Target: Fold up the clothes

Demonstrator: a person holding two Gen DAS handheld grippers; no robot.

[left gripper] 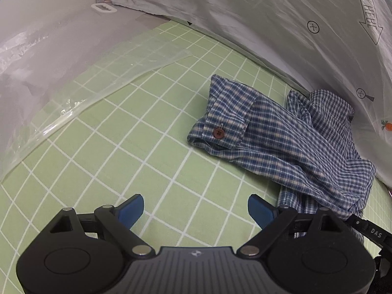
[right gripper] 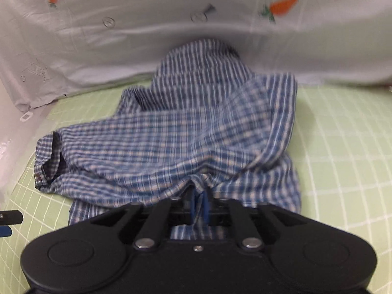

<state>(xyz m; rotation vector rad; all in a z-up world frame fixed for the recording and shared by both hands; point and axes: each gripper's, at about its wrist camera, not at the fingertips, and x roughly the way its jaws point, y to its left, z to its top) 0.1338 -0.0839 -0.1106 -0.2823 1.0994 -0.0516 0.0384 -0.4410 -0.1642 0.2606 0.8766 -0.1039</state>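
Checked shirt (right gripper: 186, 142) apparently in right gripper (right gripper: 199, 202)

left wrist: steep down, near | right wrist: closer | shared: checked shirt (left gripper: 281, 134)

The left gripper (left gripper: 195, 212) has a matte black body with a ribbed grey centre plate bearing a small silver emblem, two round black discs at its sides, and angular black link arms pinned with silver rivets. Its fingers (left gripper: 259, 210) carry blue pads. The right gripper (right gripper: 199, 205) is built alike: black housing, round discs, silver rivets, a small centre screw, and narrow blue fingers (right gripper: 205, 208).
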